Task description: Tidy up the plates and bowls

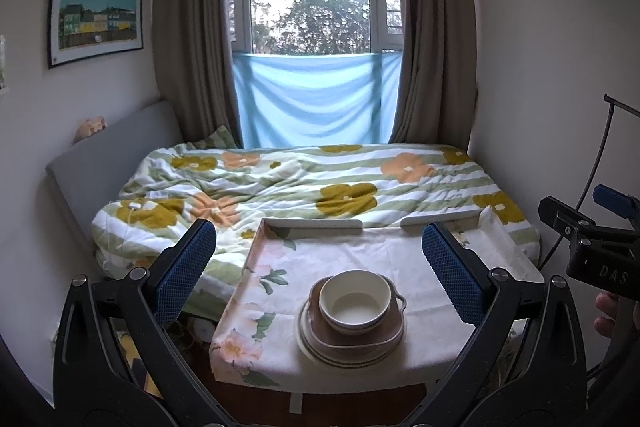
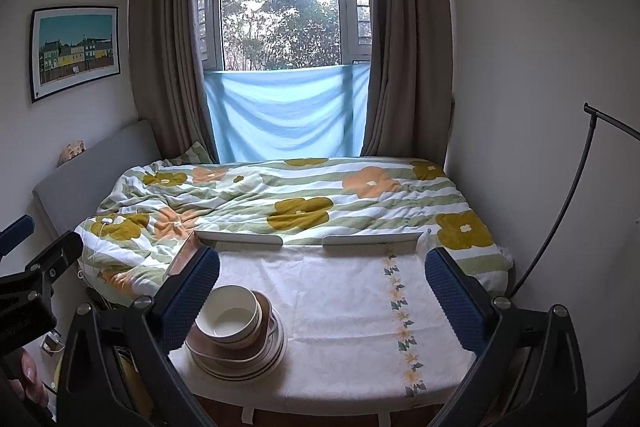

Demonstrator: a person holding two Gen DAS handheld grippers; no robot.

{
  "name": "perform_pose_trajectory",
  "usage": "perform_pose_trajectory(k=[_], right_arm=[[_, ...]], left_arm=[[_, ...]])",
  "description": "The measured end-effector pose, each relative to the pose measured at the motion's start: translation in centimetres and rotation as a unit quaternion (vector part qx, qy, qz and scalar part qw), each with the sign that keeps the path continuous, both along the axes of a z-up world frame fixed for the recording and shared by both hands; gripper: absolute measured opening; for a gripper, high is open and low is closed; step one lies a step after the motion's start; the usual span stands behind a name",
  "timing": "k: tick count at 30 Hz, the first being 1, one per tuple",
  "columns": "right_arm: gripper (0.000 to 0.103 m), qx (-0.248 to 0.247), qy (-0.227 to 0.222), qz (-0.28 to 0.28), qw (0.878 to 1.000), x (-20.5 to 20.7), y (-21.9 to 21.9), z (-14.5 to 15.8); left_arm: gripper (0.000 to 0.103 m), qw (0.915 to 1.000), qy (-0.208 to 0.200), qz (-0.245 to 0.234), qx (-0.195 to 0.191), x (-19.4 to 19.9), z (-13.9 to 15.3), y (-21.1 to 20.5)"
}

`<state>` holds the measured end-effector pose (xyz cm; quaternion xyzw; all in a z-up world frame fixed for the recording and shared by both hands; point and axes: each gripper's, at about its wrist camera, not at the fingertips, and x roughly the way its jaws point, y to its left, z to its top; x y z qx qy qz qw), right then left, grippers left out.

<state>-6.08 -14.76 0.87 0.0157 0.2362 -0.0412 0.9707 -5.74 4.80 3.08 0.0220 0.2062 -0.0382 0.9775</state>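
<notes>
Worktop (image 1: 276,291) ahead of me carries the plates (image 1: 348,345) with a bowl (image 1: 354,301) nested on top, dead ahead of my left tool (image 1: 320,267), left of my right tool (image 2: 320,287); both tools gape, empty.

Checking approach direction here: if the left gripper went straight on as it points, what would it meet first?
Probably the cream bowl topping the stacked plates; the open left gripper frames it, though depth is unclear.

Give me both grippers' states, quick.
Left gripper: open, holding nothing.
Right gripper: open, holding nothing.
</notes>
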Motion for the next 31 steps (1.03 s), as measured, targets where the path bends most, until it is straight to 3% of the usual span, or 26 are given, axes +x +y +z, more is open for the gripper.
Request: perform_pose_trajectory(k=[20,31], right_arm=[[0.102,-0.003,0.007,-0.001,1.000,0.1,0.5,-1.1],[0.102,-0.001,0.016,-0.002,1.000,0.3,1.1,-1.4]], left_arm=[[0.103,0.9998,-0.008,0.013,0.013,0.0,-0.3,0.9],[0.103,0.9999,-0.002,0.011,-0.001,0.9,-0.7,2.1]])
